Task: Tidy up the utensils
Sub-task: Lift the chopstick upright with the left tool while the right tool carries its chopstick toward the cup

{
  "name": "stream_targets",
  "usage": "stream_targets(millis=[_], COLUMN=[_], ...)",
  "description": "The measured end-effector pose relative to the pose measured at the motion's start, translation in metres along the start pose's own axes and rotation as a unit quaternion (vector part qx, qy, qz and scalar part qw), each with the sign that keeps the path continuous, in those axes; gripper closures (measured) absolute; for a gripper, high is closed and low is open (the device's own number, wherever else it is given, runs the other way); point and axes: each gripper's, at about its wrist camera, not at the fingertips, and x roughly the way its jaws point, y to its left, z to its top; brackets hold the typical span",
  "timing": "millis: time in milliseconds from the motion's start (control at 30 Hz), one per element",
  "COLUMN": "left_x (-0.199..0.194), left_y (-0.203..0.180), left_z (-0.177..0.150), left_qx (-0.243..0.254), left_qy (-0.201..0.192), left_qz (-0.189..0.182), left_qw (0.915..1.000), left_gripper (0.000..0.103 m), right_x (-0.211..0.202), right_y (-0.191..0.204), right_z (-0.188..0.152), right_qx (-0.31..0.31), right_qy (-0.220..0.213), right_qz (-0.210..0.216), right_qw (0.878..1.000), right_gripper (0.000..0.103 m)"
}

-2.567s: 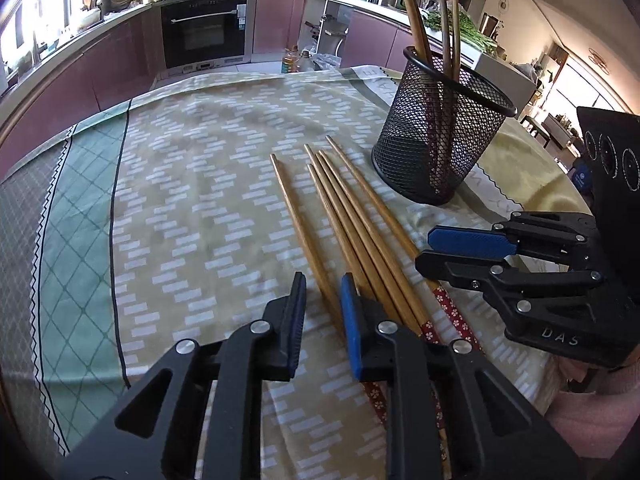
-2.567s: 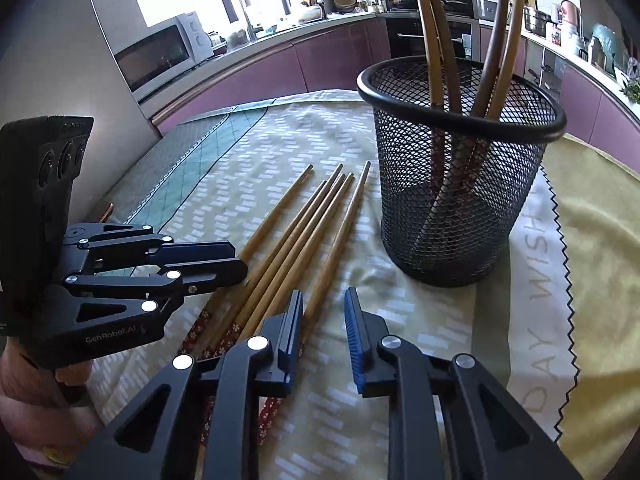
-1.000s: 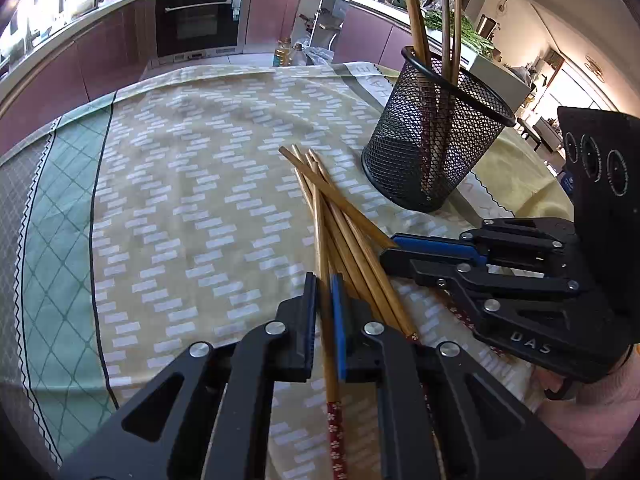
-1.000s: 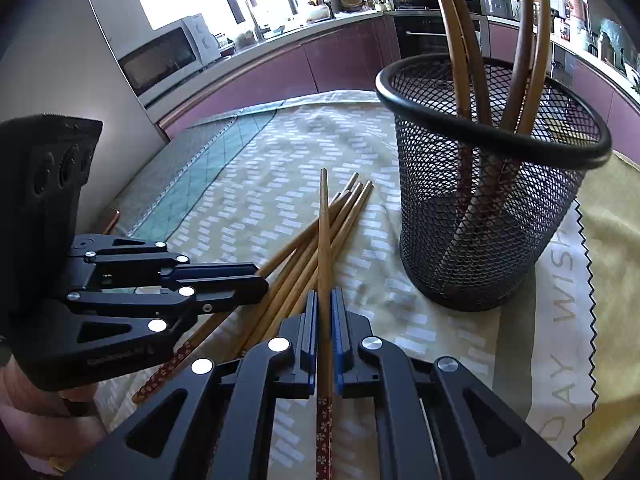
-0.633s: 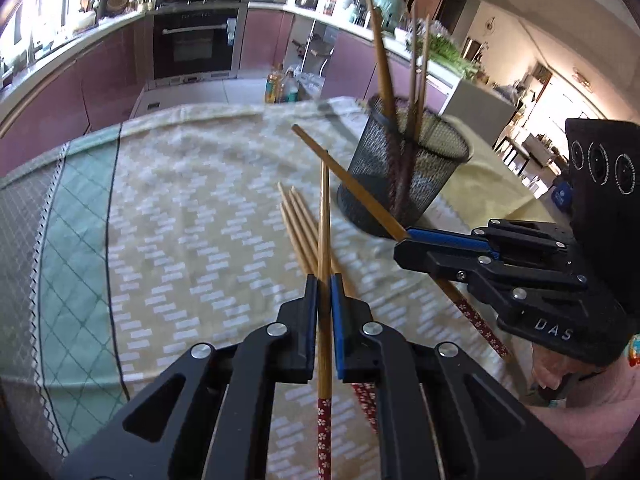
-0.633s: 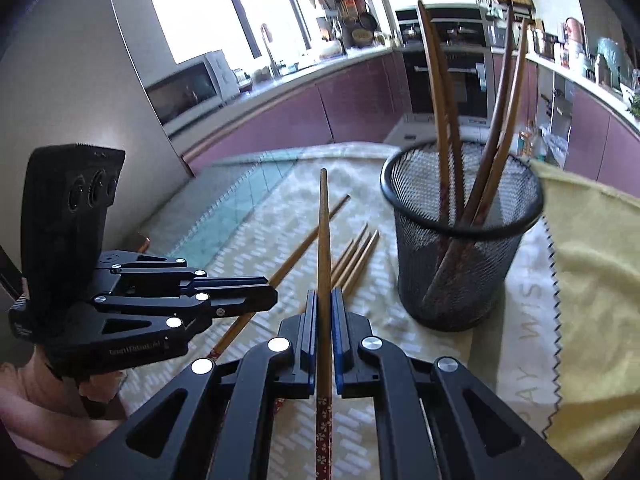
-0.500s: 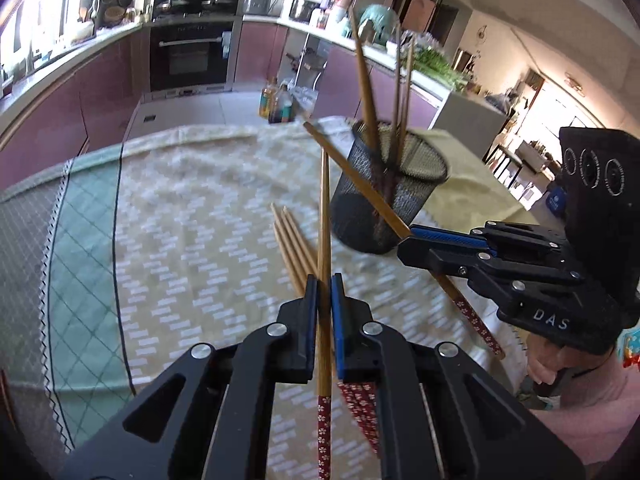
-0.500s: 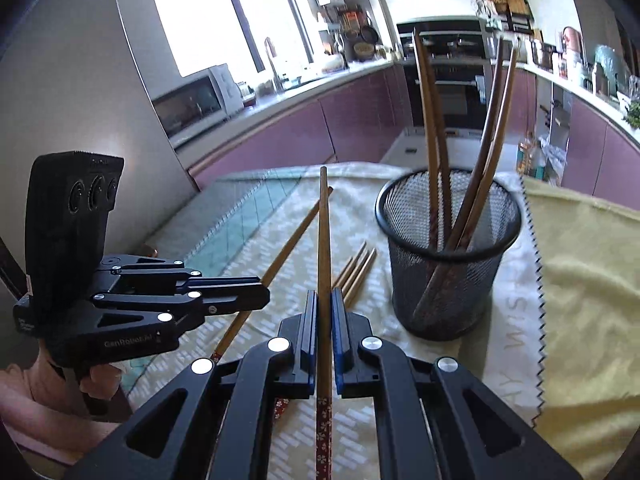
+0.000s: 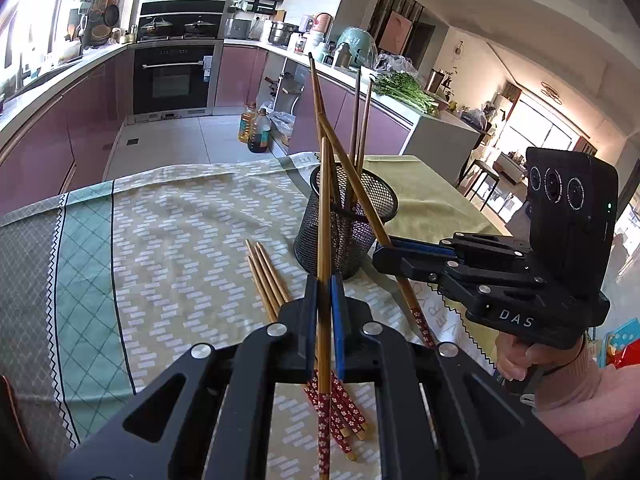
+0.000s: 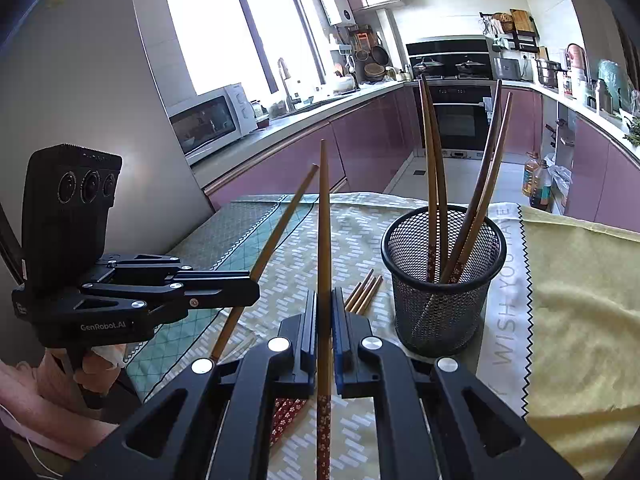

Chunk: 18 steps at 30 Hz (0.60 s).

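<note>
1. Nearest to us in the left wrist view, our left gripper is pinching one chopstick. The stick passes between the blue pads and its thin end points up and away; its red flowered end hangs below the jaws.
2. In the right wrist view, our right gripper is pinching a second chopstick in the same way, thin end up, clear of the cloth.
3. Each gripper also shows in the other camera, to the side, with a hand in a pink sleeve under it. From the left view the two held sticks cross in front of the basket.
4. Below the grippers, on the patterned tablecloth, lies a bundle of loose chopsticks, side by side, just beside the basket. We count three thin ends in the left view; the left gripper hides part of the bundle, so we cannot tell if there are more.
5. Further on stands the black mesh basket, upright on the cloth. We count four sticks in it, leaning on the rim: two together on one side and two on the other.
6. A yellow-green cloth covers the table on the right of the basket, with a white printed strip between.
7. Far behind is the kitchen: an oven, a microwave on the counter, and two oil bottles on the floor.
</note>
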Motion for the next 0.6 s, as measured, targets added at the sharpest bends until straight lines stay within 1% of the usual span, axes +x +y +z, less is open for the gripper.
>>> stream_targets(millis=[200, 367, 467, 600], left_x=[-0.007, -0.018, -0.023, -0.026], left_y=[-0.003, -0.006, -0.009, -0.014], left_z=[0.004, 0.012, 0.019, 0.025], left_qx=[0.001, 0.002, 0.002, 0.006], left_qy=[-0.011, -0.027, -0.038, -0.046], left_qz=[-0.007, -0.016, -0.022, -0.023], left_qw=[0.9999, 0.9995, 0.999, 0.9987], left_gripper=[0.096, 0.096, 0.096, 0.096], right_x=[-0.012, -0.024, -0.03, -0.03], right_y=[-0.003, -0.007, -0.014, -0.017], right_z=[0.002, 0.007, 0.011, 0.013], right_qx=[0.003, 0.003, 0.016, 0.016], right_qy=[-0.015, -0.035, -0.054, -0.058], right_qz=[-0.001, -0.013, -0.016, -0.016], right_qw=[1.0, 0.999, 0.998, 0.998], right_gripper=[0.097, 0.097, 0.097, 0.097])
